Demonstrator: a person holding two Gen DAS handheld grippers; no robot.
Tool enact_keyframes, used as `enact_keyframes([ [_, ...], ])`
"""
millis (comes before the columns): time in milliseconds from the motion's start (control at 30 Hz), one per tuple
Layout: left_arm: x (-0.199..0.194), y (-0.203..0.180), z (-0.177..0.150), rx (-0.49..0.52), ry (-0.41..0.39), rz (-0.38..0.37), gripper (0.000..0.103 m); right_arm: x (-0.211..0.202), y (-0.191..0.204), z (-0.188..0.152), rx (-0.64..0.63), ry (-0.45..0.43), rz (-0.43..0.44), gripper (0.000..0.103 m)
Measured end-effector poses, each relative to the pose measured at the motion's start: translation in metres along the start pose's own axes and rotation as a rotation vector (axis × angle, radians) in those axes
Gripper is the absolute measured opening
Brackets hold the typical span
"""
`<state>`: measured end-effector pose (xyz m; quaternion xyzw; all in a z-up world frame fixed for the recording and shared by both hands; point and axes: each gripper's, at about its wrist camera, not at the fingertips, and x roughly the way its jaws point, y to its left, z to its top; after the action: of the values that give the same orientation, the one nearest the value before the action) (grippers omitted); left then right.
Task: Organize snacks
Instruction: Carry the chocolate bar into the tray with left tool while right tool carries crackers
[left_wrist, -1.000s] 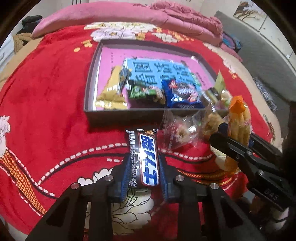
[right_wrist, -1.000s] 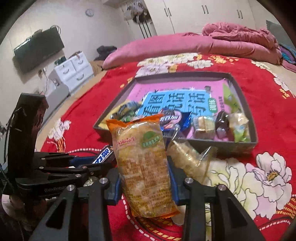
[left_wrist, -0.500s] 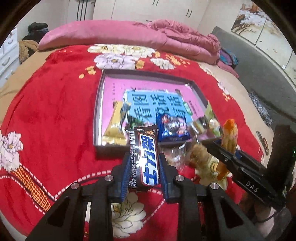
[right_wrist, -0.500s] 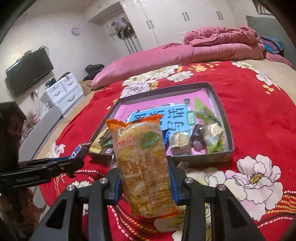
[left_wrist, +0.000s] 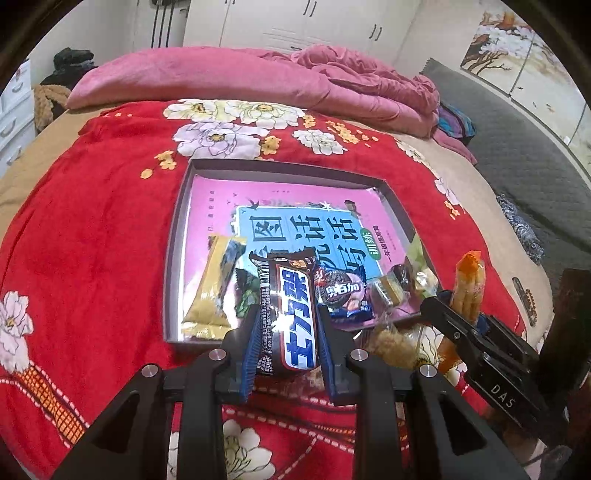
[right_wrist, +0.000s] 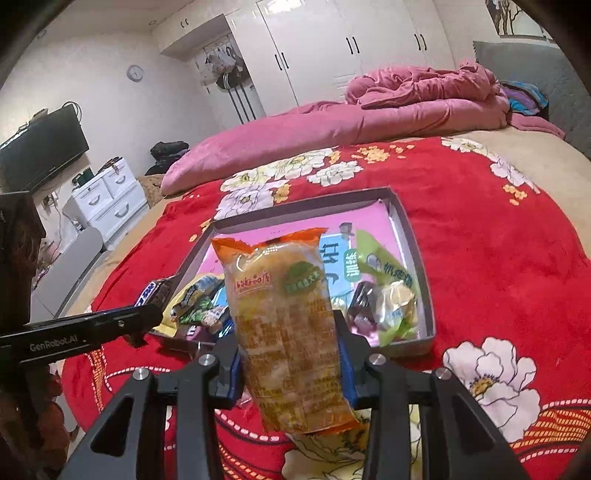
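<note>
Red floral blanket (left_wrist: 92, 229) under everything; we hold both tongs above it, just short of the grey tray (left_wrist: 176, 236). Our left gripper (left_wrist: 289, 332) pinches a dark chocolate bar (left_wrist: 288, 310) upright between its blue pads, the wrapper's top edge overlapping the tray's near rim in our view. Our right gripper (right_wrist: 290, 354) pinches an orange-topped clear snack bag (right_wrist: 288, 325), also upright, and it blocks much of the tray's middle. Ahead of the left tongs, inside the tray, we note a gold packet (left_wrist: 214, 288) to the left, a blue cookie packet (left_wrist: 343, 295) just right of the bar, and small wrapped sweets (left_wrist: 402, 280) farther right, all lying on a pink and blue booklet (left_wrist: 295, 225). Ahead of the right tongs sits a green packet (right_wrist: 384, 269) at the tray's right side. A clear bag (left_wrist: 391, 339) lies on the blanket between the two tongs. Pink duvet (right_wrist: 369, 114) beyond the tray.
</note>
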<state>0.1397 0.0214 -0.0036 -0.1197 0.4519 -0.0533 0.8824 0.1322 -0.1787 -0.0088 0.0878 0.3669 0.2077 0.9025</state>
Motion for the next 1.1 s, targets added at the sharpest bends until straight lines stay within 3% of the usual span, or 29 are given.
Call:
enact_keyframes([
  [433,0.026,-0.011,0.02,0.009,0.007,-0.007,0.029,0.008,-0.02,0.008,0.058,-0.012,-0.068,0.041],
  [1100,0.055,-0.004,0.021,0.001,0.058,0.013,0.029,0.02,-0.033,0.012,0.09,-0.011,-0.112,0.041],
])
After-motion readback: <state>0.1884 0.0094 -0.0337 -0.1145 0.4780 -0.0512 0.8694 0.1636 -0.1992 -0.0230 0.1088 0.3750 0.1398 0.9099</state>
